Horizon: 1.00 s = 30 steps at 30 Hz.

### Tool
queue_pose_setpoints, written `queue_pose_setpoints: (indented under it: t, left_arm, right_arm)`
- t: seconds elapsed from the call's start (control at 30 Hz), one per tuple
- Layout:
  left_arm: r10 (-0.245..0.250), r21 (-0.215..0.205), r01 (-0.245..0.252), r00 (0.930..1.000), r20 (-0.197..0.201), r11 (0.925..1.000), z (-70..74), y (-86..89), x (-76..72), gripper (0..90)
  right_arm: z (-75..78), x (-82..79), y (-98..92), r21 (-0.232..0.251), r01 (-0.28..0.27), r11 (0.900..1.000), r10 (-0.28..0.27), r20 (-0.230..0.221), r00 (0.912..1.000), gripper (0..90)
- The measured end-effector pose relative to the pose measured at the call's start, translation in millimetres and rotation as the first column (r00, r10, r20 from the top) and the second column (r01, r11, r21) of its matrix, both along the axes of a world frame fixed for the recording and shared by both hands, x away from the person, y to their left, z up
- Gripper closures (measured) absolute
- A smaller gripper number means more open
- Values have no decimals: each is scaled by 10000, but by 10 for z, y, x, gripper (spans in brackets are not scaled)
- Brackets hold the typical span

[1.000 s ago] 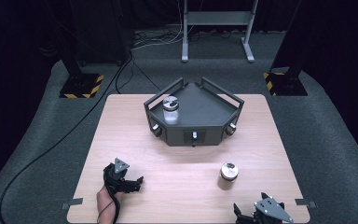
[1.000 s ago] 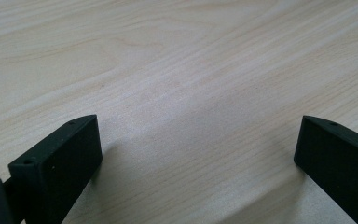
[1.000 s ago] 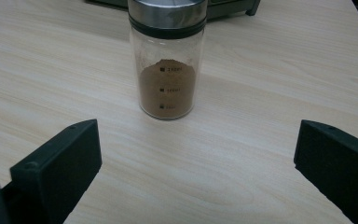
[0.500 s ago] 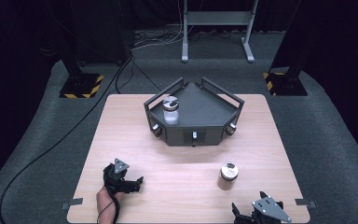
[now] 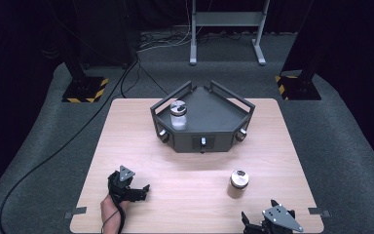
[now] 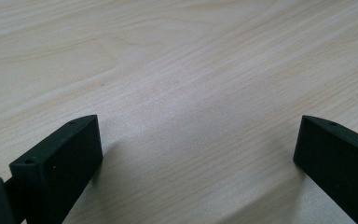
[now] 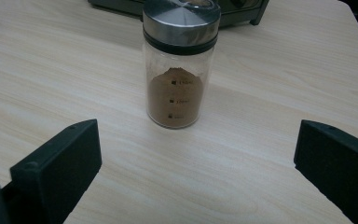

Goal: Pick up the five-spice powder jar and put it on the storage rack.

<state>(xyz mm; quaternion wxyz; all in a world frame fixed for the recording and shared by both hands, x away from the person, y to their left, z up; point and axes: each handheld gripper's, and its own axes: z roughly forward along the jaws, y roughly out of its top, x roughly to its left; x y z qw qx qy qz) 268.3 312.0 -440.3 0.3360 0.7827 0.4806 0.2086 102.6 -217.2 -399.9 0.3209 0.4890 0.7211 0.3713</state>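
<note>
Parts of both grippers, a jar lid and a rack lie past picture edges, and small print is unreadable.

In the high view the right gripper is cut by the bottom edge, as is the forearm behind the left gripper. In the right gripper view the jar loses the top of its lid to the upper edge, its printed marks are too small to read, and the dark rack behind is mostly cropped. The white jar on the rack is too small to show its contents.
</note>
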Motion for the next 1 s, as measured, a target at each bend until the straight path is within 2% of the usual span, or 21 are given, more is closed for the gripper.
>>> queue_pose_setpoints:
  t: [0.17,0.37,0.6,0.7,1.0]
  left_arm:
    - [-16,-1,16,10000,20,10000,-2,0,-5,13]
    - [-12,-5,12,10000,14,10000,-2,1,-5,12]
    - [-1,-14,1,10000,-5,10000,-1,2,-2,10]
    - [4,-22,-4,10000,4,10000,-2,1,-4,10]
    - [-12,-13,12,10000,-2,10000,-1,3,-1,10]
  right_arm:
    - [10,-42,33,-68,170,9998,-168,264,9995,0]
    - [5,4,65,-280,390,9988,-384,230,9990,0]
    - [-22,207,49,-116,247,9996,-250,-247,9994,0]
    - [-80,335,7,333,36,9994,-23,-383,9993,0]
    - [-232,656,135,403,-430,9983,457,-677,9967,0]
